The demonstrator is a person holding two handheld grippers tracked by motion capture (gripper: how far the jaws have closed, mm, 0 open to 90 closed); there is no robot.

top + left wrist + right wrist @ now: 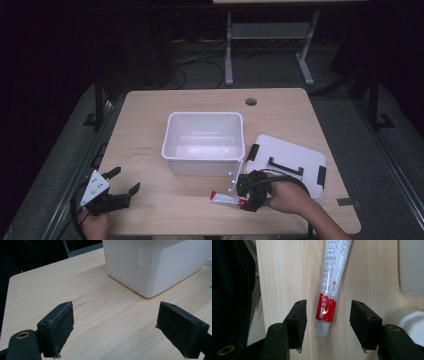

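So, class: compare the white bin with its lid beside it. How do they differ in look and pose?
The white bin stands upright and open, deep-walled; the lid lies flat on the table to its right. The bin is plain white all over; the lid carries black clips and a black handle. Both are white plastic with rounded corners and rest on the same table.

Red-and-white toothpaste tube (331, 285) lies flat on table near white bin.
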